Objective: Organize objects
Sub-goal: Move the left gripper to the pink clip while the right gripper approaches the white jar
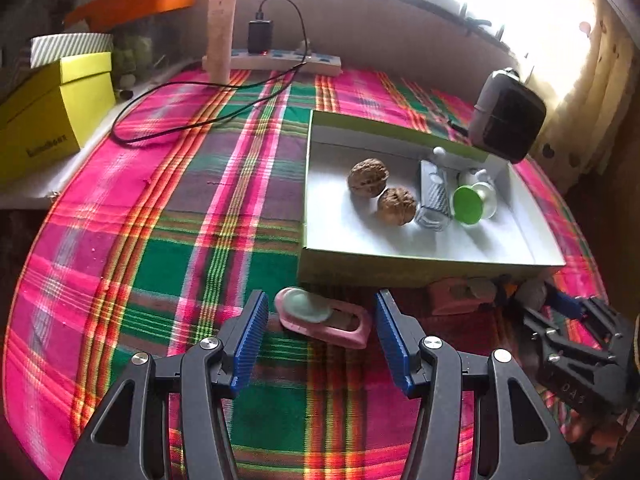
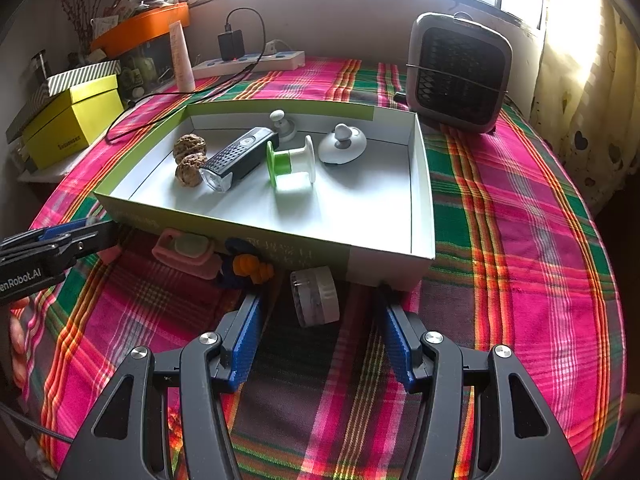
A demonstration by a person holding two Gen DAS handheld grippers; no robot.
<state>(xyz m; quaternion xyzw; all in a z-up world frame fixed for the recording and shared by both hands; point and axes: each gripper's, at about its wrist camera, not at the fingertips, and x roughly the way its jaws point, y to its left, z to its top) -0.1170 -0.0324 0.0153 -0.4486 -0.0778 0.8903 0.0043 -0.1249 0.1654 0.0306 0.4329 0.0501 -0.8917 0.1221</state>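
L gripper is hovering open around pink holder; R gripper is hanging open by grey roll. Tray is sitting at 12 o'clock. Next, probably: closing, lifting into tray.

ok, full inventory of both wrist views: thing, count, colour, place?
shallow cardboard box: 1, green outside, white inside, mid-table
walnuts: 2, brown, box left
ribbed torch: 1, black, beside walnuts
plastic spool: 1, green and white, box centre
domed knob lids: 2, white, box back
pink case with pale insert: 1, on cloth before left gripper
second pink case: 1, against box front
orange and blue knotted item: 1, against box front
round grey-white jar: 1, on its side, before right gripper
small fan: 1, grey-black, behind box
power strip with charger: 1, white, back edge
yellow box: 1, far left
plaid tablecloth: 1, pink-green
left gripper: open, empty
right gripper: open, empty
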